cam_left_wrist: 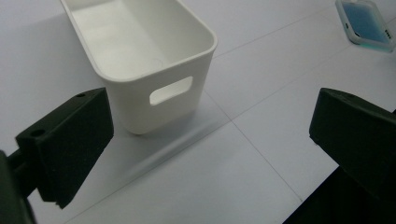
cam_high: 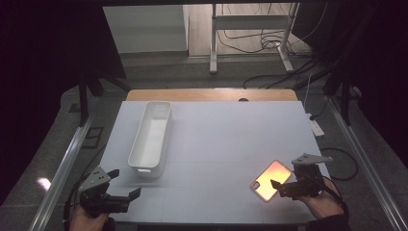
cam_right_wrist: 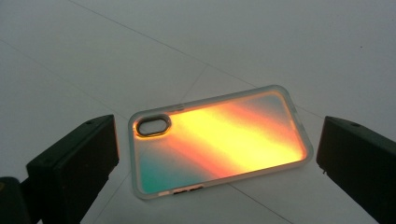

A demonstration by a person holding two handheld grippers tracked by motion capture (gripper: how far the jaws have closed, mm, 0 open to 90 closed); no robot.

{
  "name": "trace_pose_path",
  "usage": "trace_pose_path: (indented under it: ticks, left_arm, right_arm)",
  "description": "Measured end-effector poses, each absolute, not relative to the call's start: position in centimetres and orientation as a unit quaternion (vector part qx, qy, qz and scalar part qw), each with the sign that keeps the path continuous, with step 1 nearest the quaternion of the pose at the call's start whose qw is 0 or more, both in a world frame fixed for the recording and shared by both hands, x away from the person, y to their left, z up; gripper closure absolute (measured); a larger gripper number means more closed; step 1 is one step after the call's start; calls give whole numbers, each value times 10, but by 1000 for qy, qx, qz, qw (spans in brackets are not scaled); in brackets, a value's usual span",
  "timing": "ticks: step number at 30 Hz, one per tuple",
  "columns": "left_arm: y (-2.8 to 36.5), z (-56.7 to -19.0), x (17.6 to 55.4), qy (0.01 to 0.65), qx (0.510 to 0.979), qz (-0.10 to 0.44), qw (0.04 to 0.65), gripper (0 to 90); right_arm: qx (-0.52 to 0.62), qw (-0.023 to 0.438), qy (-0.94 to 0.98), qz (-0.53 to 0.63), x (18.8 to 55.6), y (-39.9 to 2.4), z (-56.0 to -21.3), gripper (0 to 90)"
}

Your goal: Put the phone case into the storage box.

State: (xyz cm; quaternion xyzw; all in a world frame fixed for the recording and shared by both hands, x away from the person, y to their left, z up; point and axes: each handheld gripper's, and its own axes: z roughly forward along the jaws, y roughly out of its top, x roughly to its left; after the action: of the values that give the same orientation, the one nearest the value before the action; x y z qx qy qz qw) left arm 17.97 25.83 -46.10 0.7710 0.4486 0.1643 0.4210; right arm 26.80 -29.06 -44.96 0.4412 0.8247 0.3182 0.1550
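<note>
On the white desk (cam_high: 216,139), near its right front corner, the shiny phone case (cam_high: 272,180) lies flat. Right gripper (cam_high: 284,186) hangs wide apart around it, not grabbing yet. Left gripper (cam_high: 126,185) waits released by the white bin (cam_high: 150,139). Picking up is left to do.

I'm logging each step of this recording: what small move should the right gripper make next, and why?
Probably lower the right gripper and close it on the phone case. Its jaws stand open on either side of the case, which lies flat on the table, untouched, apart from the white bin.
</note>
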Motion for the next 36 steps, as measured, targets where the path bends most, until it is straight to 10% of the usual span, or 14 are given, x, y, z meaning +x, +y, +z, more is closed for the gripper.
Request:
trace_pose_path:
  ticks: [25,29,36]
  left_arm:
    - [258,-461,180,447,772,164,421,9]
    - [258,-461,180,447,772,164,421,10]
    - [258,-461,180,447,772,164,421,11]
  right_arm:
    - [423,146,843,299,293,-262,-453,8]
    - [421,150,845,292,295,-261,-453,88]
    - [404,114,861,287,298,-260,-452,521]
